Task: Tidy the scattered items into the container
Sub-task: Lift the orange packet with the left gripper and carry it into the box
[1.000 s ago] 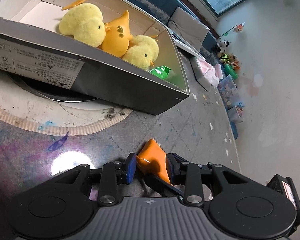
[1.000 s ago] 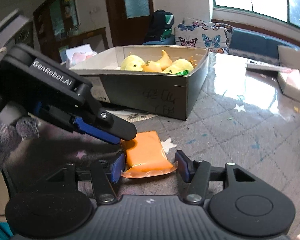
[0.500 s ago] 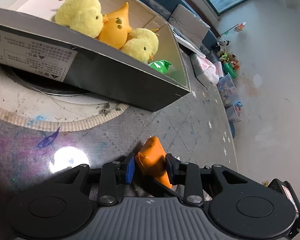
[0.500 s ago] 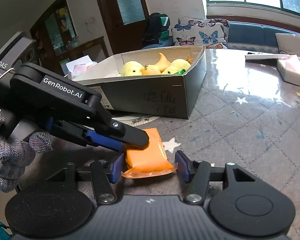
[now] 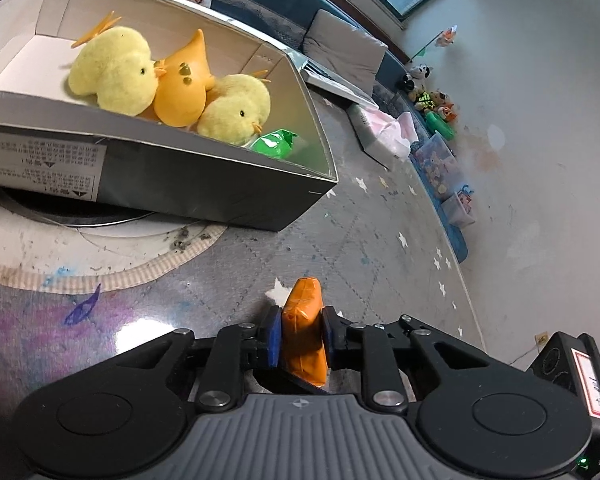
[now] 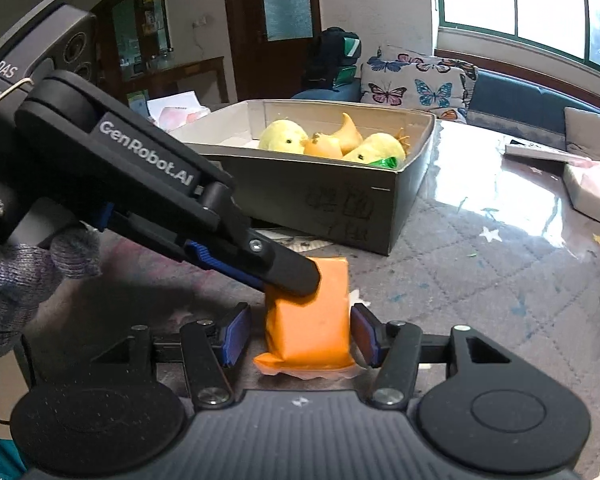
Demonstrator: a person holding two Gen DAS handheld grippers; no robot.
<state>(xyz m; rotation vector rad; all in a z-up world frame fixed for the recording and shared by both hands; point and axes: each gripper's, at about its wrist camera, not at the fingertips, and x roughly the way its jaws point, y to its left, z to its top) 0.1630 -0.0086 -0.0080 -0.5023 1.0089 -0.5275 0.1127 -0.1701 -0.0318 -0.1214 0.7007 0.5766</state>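
Packet: one orange packet (image 5: 302,330), smooth plastic wrap, block-shaped, crimped end, just short of the box.
Left gripper (image 5: 300,338): blue pads clamped on the packet; narrower than a second ago, packet now tipped on edge.
Right gripper (image 6: 298,334): jaws wide, flanking the packet, gap on the left side.
Box: cardboard box (image 5: 236,196), grey outside, on the glossy table (image 5: 380,248).
Contents: two fuzzy yellow chicks (image 5: 112,72), one smooth orange teardrop toy (image 5: 182,84), one green wrapper (image 5: 274,143).
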